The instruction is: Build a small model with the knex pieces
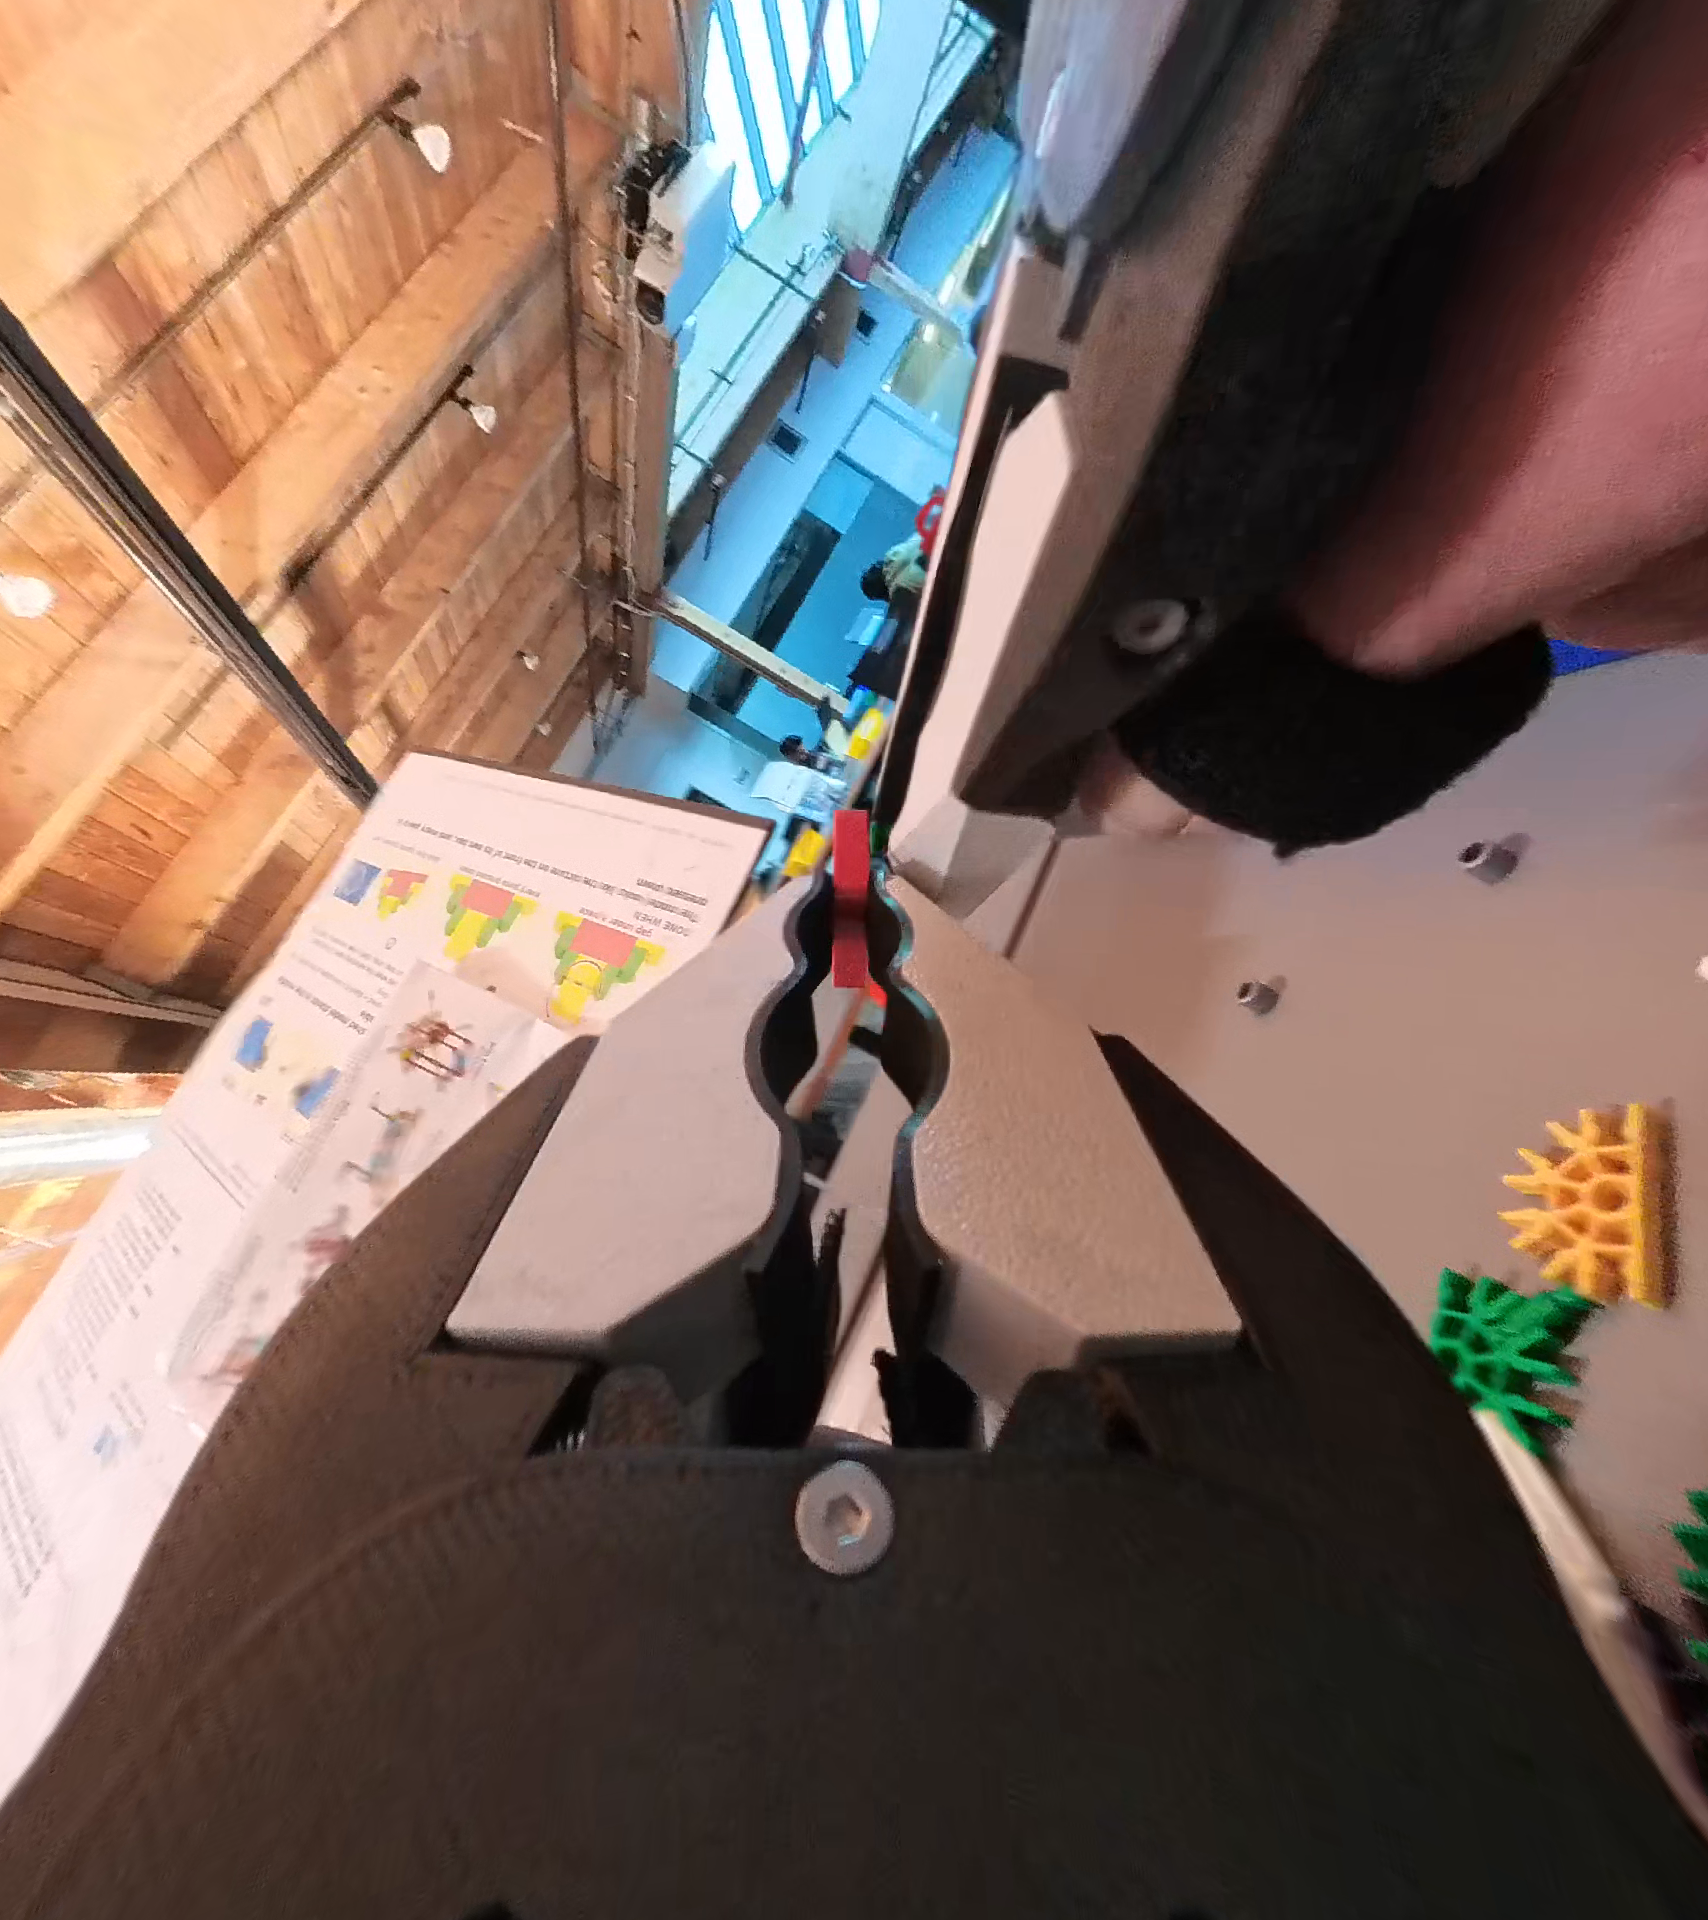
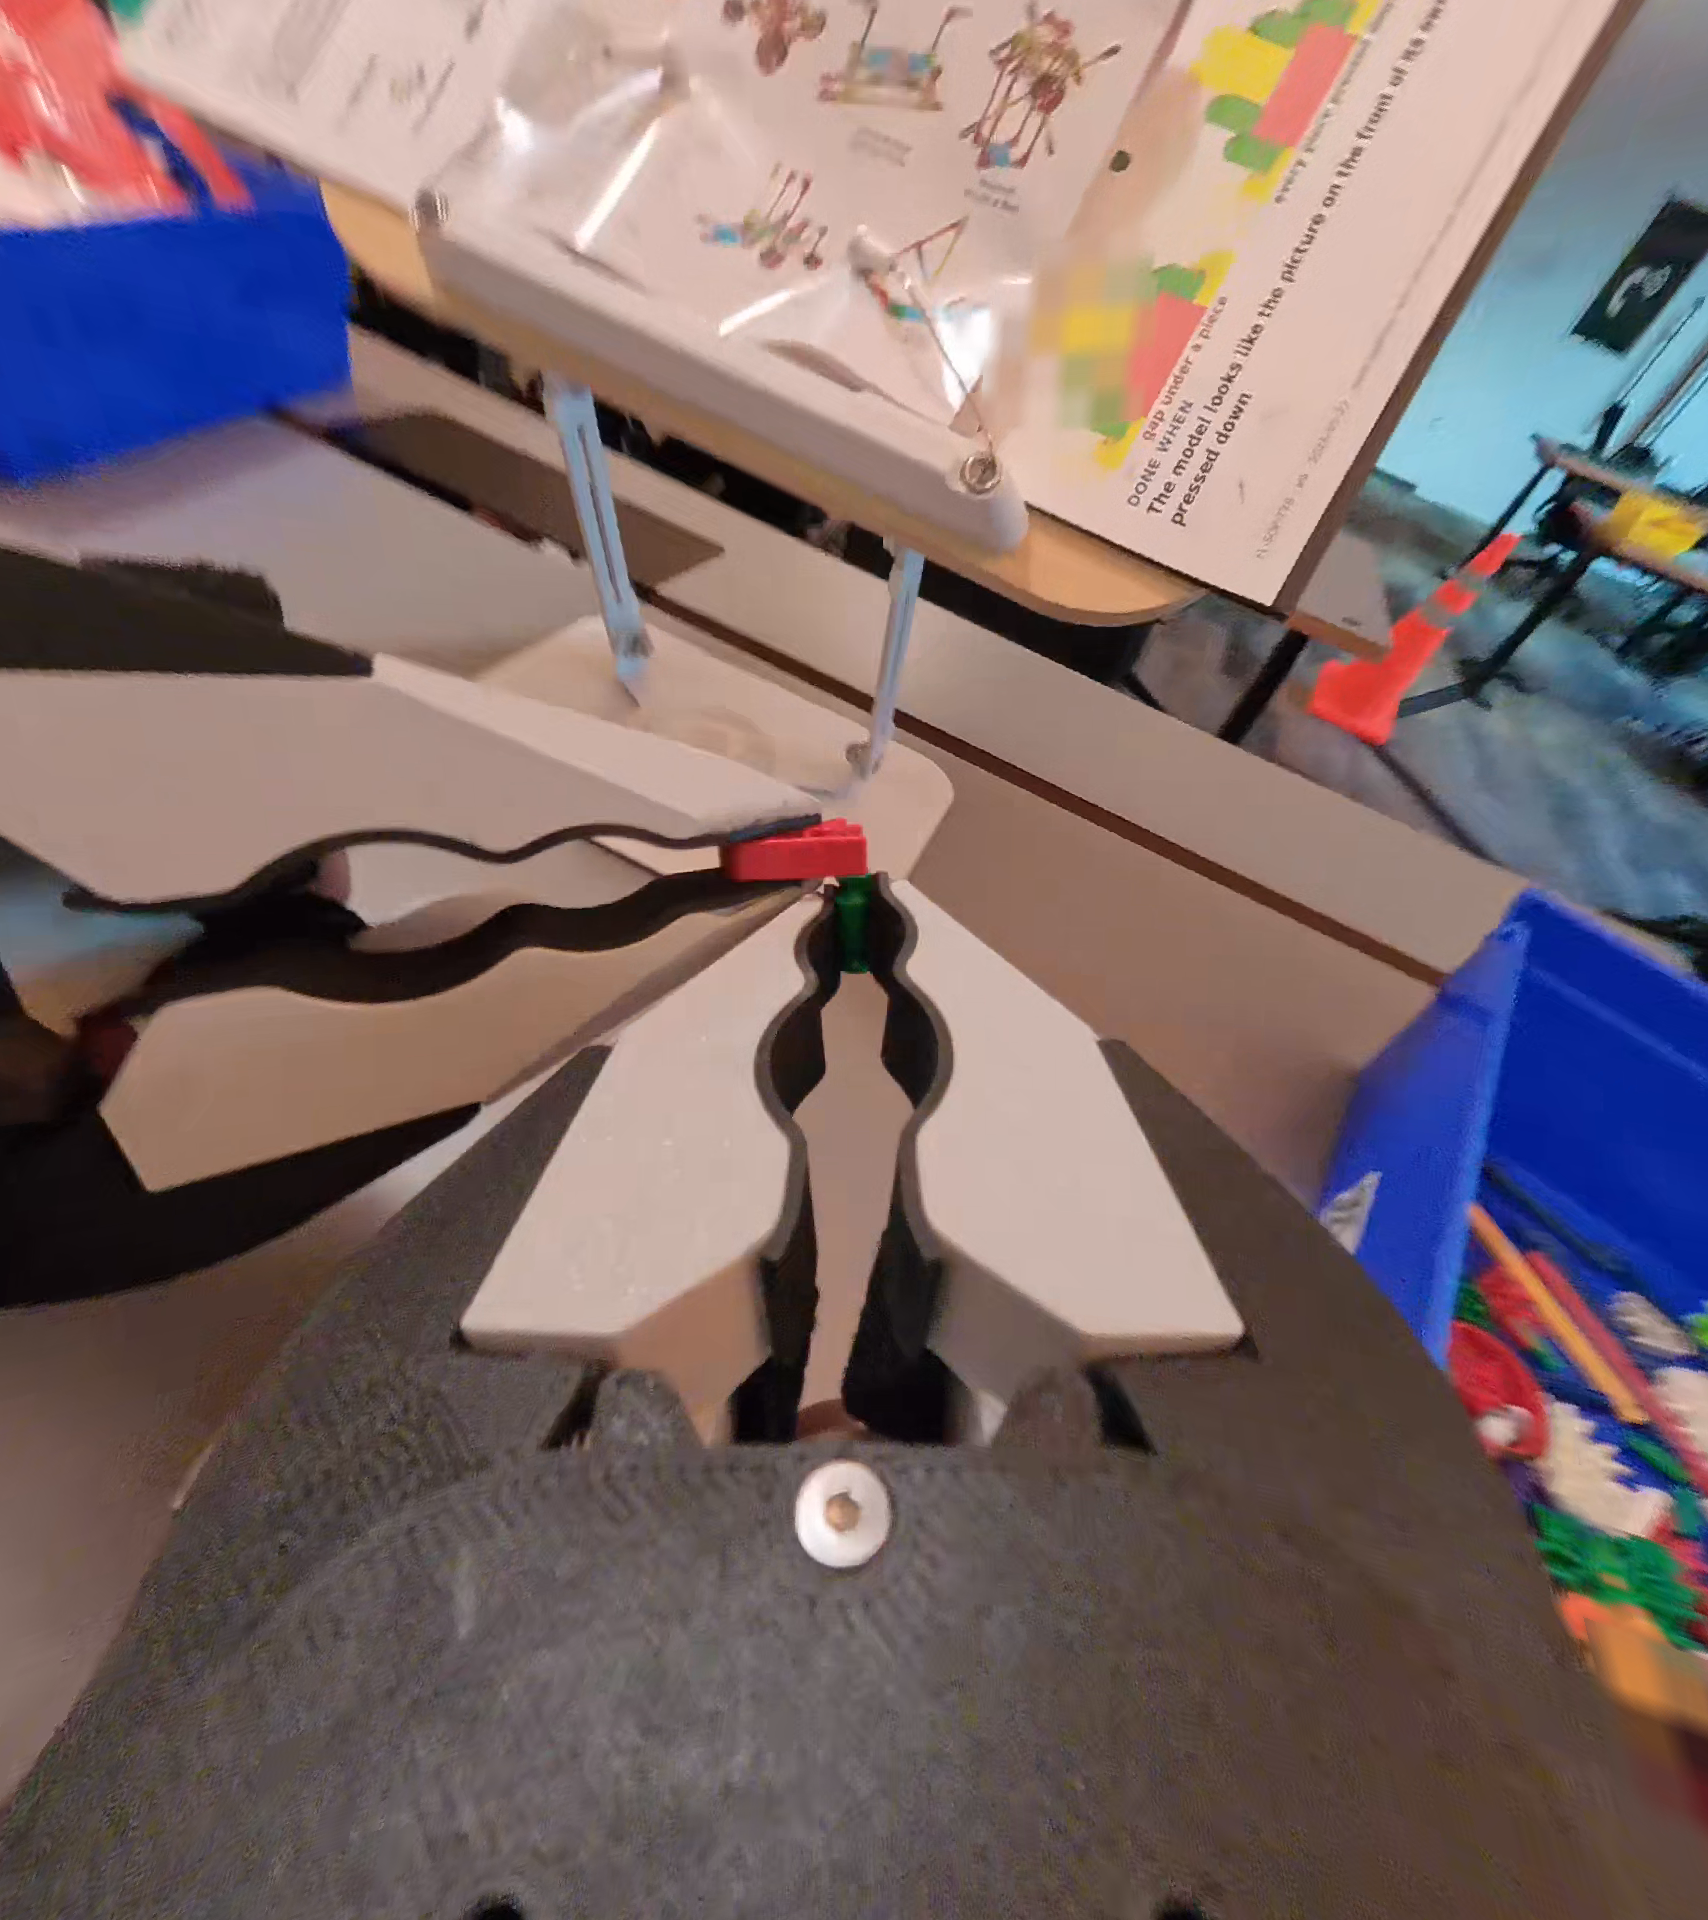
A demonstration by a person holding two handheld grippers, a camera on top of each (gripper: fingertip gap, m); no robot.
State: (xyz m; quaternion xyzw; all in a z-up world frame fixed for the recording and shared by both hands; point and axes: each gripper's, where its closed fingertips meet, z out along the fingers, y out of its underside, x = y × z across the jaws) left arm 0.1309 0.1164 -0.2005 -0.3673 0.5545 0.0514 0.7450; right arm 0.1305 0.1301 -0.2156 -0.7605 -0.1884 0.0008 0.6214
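My left gripper is shut on a small red brick, held edge-on at its fingertips in the air. It shows from the side in the right wrist view, coming in from the left with the red brick in its tips. My right gripper is shut on a small green brick. The red brick sits right on top of the green one; the two seem to touch. In the left wrist view the right gripper comes in from the upper right, held by a hand.
An instruction sheet on a tilted stand rises behind the grippers; it also shows in the left wrist view. A blue bin of mixed toy parts sits at right, another blue bin at upper left. Yellow and green connectors lie on the grey table. My two grippers' fingertips are within a few centimetres of each other.
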